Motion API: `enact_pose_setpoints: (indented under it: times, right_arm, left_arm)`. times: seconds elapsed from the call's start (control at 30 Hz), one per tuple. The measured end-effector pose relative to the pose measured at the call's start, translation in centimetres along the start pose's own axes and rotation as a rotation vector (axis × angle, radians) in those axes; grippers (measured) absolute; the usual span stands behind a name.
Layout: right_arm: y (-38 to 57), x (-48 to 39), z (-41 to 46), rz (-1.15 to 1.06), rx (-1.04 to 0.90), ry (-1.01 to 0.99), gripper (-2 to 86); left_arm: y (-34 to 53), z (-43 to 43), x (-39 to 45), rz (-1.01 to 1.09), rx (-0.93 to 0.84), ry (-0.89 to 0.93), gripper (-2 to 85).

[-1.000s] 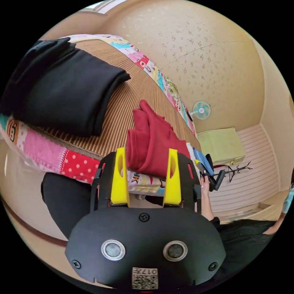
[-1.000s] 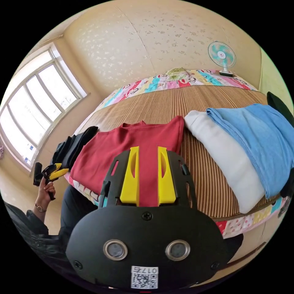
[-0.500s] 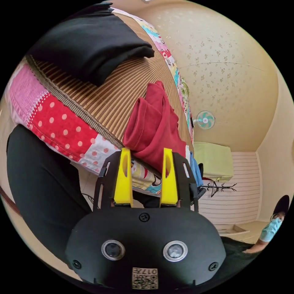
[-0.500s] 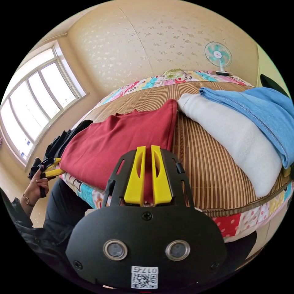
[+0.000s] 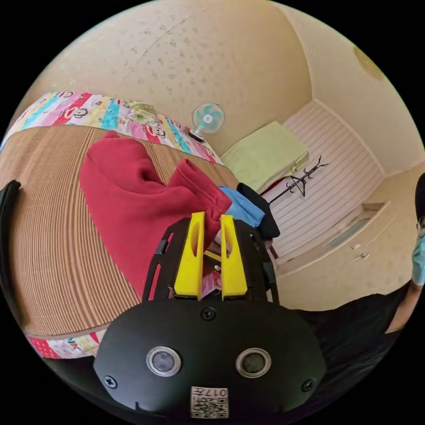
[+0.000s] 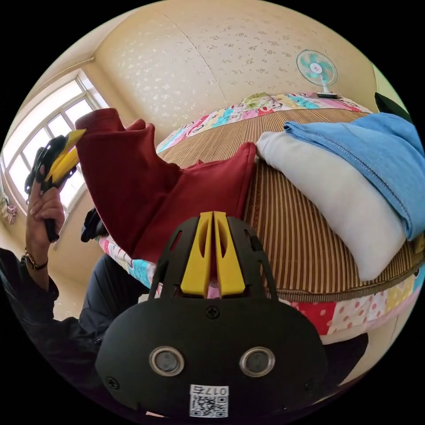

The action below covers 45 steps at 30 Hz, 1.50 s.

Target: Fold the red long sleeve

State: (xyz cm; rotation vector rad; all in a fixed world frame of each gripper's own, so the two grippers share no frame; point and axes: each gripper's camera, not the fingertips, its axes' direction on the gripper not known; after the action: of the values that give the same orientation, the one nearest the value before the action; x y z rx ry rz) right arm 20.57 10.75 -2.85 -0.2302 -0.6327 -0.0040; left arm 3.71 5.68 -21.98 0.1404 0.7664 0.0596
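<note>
The red long sleeve [image 6: 199, 195] lies on the striped mat of the bed [image 6: 287, 248]. One side of it is lifted off the mat. In the right gripper view, my left gripper [image 6: 66, 152] is held up at the left by a hand and is shut on that raised part. In the left gripper view, the left gripper [image 5: 211, 215] has its jaws close together with red cloth [image 5: 133, 199] pinched at their tips. My right gripper [image 6: 212, 214] is at the garment's near edge by the bed's rim, its jaws pressed together over red fabric.
Right of the red garment lie a folded white cloth [image 6: 327, 195] and a blue one [image 6: 376, 150]. A black garment's edge [image 5: 6, 221] shows at the mat's far left. A small fan [image 6: 316, 68] stands at the bed's back, by a window [image 6: 40, 133].
The left gripper has shut on the red garment's side and lifted it up off the mat. The right gripper's jaws have narrowed from apart to shut over the near edge.
</note>
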Motion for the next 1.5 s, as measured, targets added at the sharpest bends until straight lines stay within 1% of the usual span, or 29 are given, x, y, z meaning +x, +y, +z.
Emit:
enact_pose_setpoints:
  times: [0.07,0.1,0.17,0.2,0.23,0.3,0.33,0.37,0.43,0.5,0.53,0.57,0.63,0.73,0.83,0.9,0.93,0.97,1.0,1.07,1.1,1.2,1.23,1.3,1.37,1.4,1.43,1.47,1.5]
  right_arm:
    - [1.2,1.2,-2.9,0.024,0.018,-0.005,0.7]
    - [2.2,2.1,-4.7,0.045,0.016,-0.015,0.7]
    - [3.8,3.8,-6.9,0.088,-0.011,-0.041,0.9]
    - [4.8,4.9,-8.3,0.121,-0.040,-0.079,1.1]
    - [5.7,5.8,-9.4,0.141,-0.062,-0.130,1.5]
    - [6.8,6.9,-10.9,0.183,-0.077,-0.208,2.5]
    - [7.1,7.3,-11.8,0.217,-0.076,-0.270,3.4]
    - [7.1,7.5,-12.1,0.231,-0.075,-0.301,4.6]
    - [6.5,7.8,-12.6,0.305,-0.090,-0.395,10.1]
    - [5.6,7.7,-12.2,0.344,-0.107,-0.469,14.1]
    - [5.0,7.6,-11.8,0.378,-0.117,-0.512,16.3]
    - [4.8,7.5,-11.4,0.398,-0.128,-0.535,17.4]
    - [4.1,7.4,-9.9,0.494,-0.160,-0.647,21.7]
    - [3.5,7.4,-8.6,0.595,-0.109,-0.817,24.3]
    - [1.4,6.8,-6.7,0.617,-0.062,-0.971,23.5]
    - [-0.4,6.1,-6.6,0.560,-0.055,-0.988,20.5]
    - [-1.7,5.4,-7.4,0.517,-0.072,-0.952,17.2]
    - [-2.4,4.9,-8.1,0.496,-0.070,-0.927,16.1]
    - [-3.8,3.6,-10.1,0.433,-0.039,-0.894,14.0]
    - [-6.0,1.7,-13.5,0.321,0.021,-0.890,13.0]
    - [-7.9,0.8,-15.9,0.250,0.062,-0.897,12.7]
    - [-14.2,-0.7,-22.4,0.065,0.172,-0.896,12.4]
    - [-16.9,-1.3,-25.0,-0.008,0.209,-0.887,12.4]
    - [-20.6,-1.8,-28.5,-0.108,0.258,-0.861,12.8]
    - [-23.7,-1.0,-30.6,-0.125,0.292,-0.849,13.3]
    - [-25.1,0.4,-31.4,-0.085,0.317,-0.834,13.5]
    - [-25.9,2.4,-31.6,-0.022,0.338,-0.811,13.5]
    - [-26.0,3.5,-31.6,0.018,0.346,-0.797,13.5]
    - [-25.5,6.0,-31.5,0.105,0.358,-0.753,13.5]
  left_arm:
    - [1.4,5.2,2.3,0.057,-0.118,0.088,6.5]
    - [1.9,5.9,2.5,0.066,-0.139,0.106,6.4]
    - [4.0,5.4,2.1,0.098,-0.130,0.207,5.6]
    - [4.6,4.8,1.5,0.096,-0.115,0.219,5.9]
    - [5.6,3.3,0.0,0.063,-0.081,0.195,6.6]
    - [7.1,0.7,-3.1,-0.036,-0.036,0.055,10.7]
    - [8.1,-0.7,-5.7,-0.132,-0.023,-0.060,13.8]
    - [9.1,-1.5,-8.5,-0.226,-0.031,-0.148,16.1]
    - [10.6,-1.1,-12.8,-0.355,-0.100,-0.196,17.9]
    - [12.4,1.2,-16.5,-0.464,-0.208,-0.085,17.9]
    - [14.0,2.6,-18.3,-0.524,-0.216,0.058,17.2]
    - [15.6,3.0,-19.5,-0.581,-0.156,0.175,16.5]
    - [16.9,3.2,-20.0,-0.613,-0.145,0.237,15.1]
    - [16.9,3.5,-17.4,-0.513,-0.260,0.299,11.9]
    - [18.0,4.1,-12.1,-0.362,-0.380,0.334,8.8]
    - [19.0,4.7,-8.9,-0.277,-0.438,0.315,7.9]
    - [19.5,4.2,-7.6,-0.237,-0.432,0.264,6.8]
    - [19.6,2.9,-6.9,-0.210,-0.402,0.235,4.8]
    - [19.5,2.3,-6.6,-0.193,-0.393,0.249,3.3]
    - [19.1,-1.7,-5.7,-0.151,-0.272,0.377,1.4]
    - [19.1,-2.9,-5.5,-0.141,-0.243,0.385,2.5]
    - [19.2,-7.2,-4.9,-0.119,-0.191,0.217,10.5]
    - [19.4,-8.1,-4.9,-0.097,-0.189,0.175,11.0]
    - [19.7,-8.8,-5.7,-0.100,-0.181,0.164,11.3]
    - [20.6,-8.8,-7.9,-0.170,-0.151,0.150,11.4]
    - [20.9,-8.7,-8.4,-0.182,-0.139,0.139,11.4]
    - [21.7,-8.6,-9.7,-0.212,-0.114,0.085,11.3]
    - [22.6,-8.3,-11.0,-0.271,-0.104,0.025,11.3]
    - [23.0,-8.3,-11.6,-0.300,-0.099,0.008,11.3]
